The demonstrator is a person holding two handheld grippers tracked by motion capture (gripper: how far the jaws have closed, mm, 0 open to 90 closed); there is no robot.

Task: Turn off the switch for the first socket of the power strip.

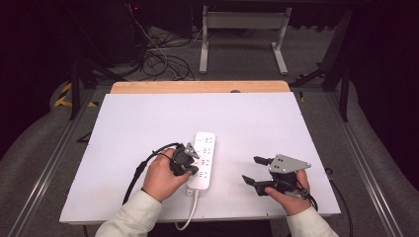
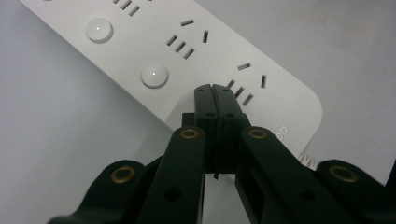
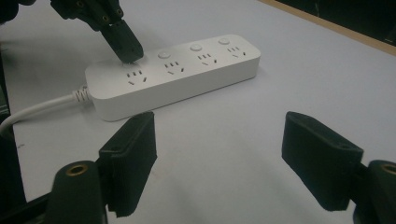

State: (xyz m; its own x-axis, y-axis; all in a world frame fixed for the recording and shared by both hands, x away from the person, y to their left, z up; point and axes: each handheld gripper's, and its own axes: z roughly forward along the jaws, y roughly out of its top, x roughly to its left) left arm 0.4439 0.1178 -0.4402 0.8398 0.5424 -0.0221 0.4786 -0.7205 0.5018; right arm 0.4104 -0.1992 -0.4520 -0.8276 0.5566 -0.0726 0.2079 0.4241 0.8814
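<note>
pressing with jaws pressed together, the left gripper [image 2: 215,89] bears on the power strip [image 1: 203,159] near the tabletop's front edge, at the cord end. off-centre force could miss the round switch [image 2: 154,75] or skid the strip sideways. the right gripper [image 3: 219,140] hangs spread and empty, bracing nothing.

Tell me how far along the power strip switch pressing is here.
In hand: the left hand-held gripper, jaws shut, has its tip down at the power strip switch nearest the cable. Done: none that shows. Left: three switches further along look untouched. The right hand-held gripper waits open on the table.
</note>
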